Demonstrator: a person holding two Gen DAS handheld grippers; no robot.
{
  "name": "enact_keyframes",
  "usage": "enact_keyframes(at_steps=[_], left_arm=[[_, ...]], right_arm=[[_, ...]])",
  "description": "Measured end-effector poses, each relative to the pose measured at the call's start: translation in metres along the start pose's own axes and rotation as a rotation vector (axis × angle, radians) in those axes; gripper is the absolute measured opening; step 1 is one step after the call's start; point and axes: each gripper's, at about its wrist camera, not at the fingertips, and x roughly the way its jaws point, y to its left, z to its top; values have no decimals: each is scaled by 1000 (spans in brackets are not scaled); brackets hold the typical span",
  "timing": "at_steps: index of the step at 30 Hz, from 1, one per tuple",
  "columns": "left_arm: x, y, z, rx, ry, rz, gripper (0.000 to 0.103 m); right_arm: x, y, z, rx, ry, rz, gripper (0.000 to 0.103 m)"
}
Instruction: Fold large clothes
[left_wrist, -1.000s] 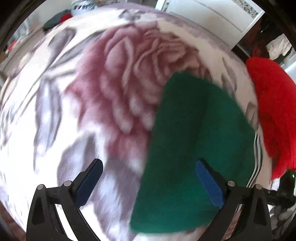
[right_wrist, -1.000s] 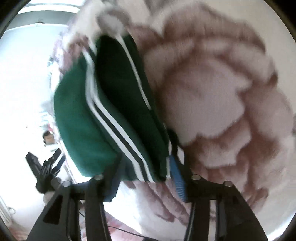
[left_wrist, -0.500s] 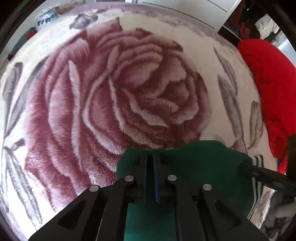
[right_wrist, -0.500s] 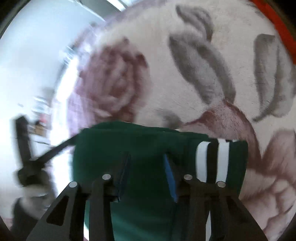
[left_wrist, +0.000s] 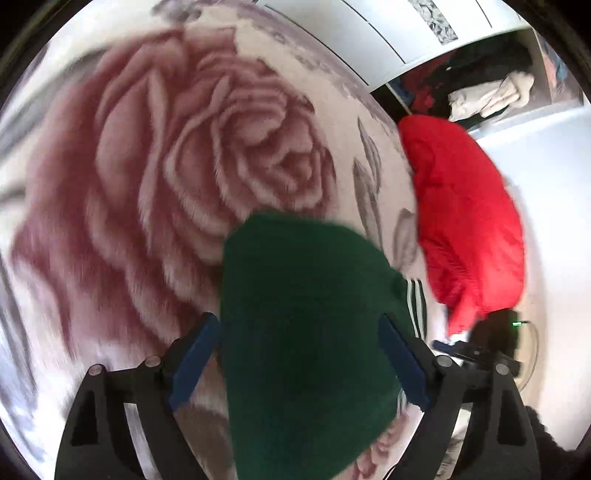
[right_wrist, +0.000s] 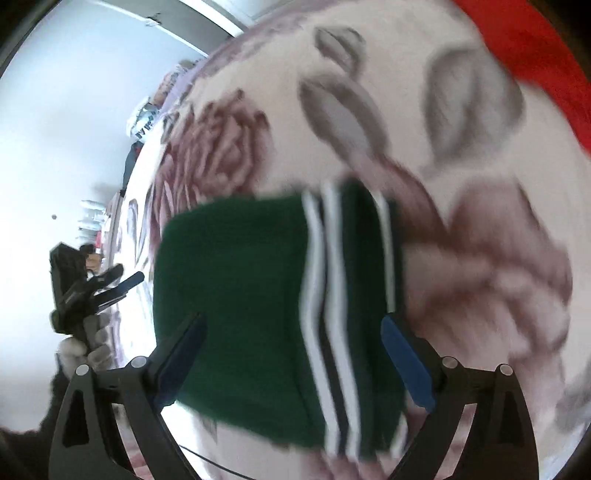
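White plush blanket (left_wrist: 122, 206) with a large dusky-pink rose and grey leaves covers the work surface in both wrist views. White cabinet panels (left_wrist: 369, 40) stand beyond its far edge at 12 to 1 o'clock, next to an open compartment (left_wrist: 476, 85) holding piled clothes.

Green garment (left_wrist: 306, 332), folded into a compact block, lies flat on the blanket. White stripes (right_wrist: 332, 314) run along its right-hand edge as seen from the right wrist.

Left gripper (left_wrist: 299, 362): released. Its jaws have just been opening and stand wide, one to each side of the garment, blue pads (left_wrist: 192, 354) clear of the cloth, with the garment lying below and between them.

Right gripper (right_wrist: 291, 362): released likewise, jaws just opened wide, straddling the striped end without pressing on it.

Red garment (left_wrist: 469, 225) lies heaped on the blanket at 3 o'clock of the green one, near but apart.

Both views are motion-blurred.
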Motion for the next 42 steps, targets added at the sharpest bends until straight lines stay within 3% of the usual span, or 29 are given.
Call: enact_keyframes(at_steps=[2, 5, 10, 14, 18, 23, 26, 30, 32, 33, 36, 42], left_arm=[[10, 19, -18, -56, 48, -31, 88], [33, 42, -47, -105, 95, -73, 88], [55, 61, -61, -215, 29, -289, 88], [66, 63, -56, -234, -1, -388, 88], [75, 62, -52, -244, 2, -411, 90], [78, 47, -46, -201, -26, -381, 90], [77, 32, -42, -137, -43, -334, 82], [78, 30, -35, -161, -61, -335, 72], [76, 28, -33, -155, -72, -335, 68], [74, 27, -31, -150, -75, -334, 64], [68, 22, -23, -144, -95, -348, 56], [63, 7, 5, -101, -104, -369, 53]], right_arm=[[2, -21, -16, 42, 9, 23, 103], [24, -66, -33, 136, -12, 70, 103], [91, -112, -33, 216, 87, 244, 103], [118, -113, -23, 173, 131, 352, 103], [135, -99, -11, 114, 226, 466, 103], [165, -78, 6, 69, 329, 435, 103], [170, -77, 10, 92, 316, 442, 103], [172, -73, 12, 108, 274, 439, 83], [172, -69, 12, 105, 243, 455, 68], [169, -65, 12, 101, 217, 477, 55], [162, -53, 15, 83, 179, 498, 49], [153, -38, 18, 78, 151, 524, 45]])
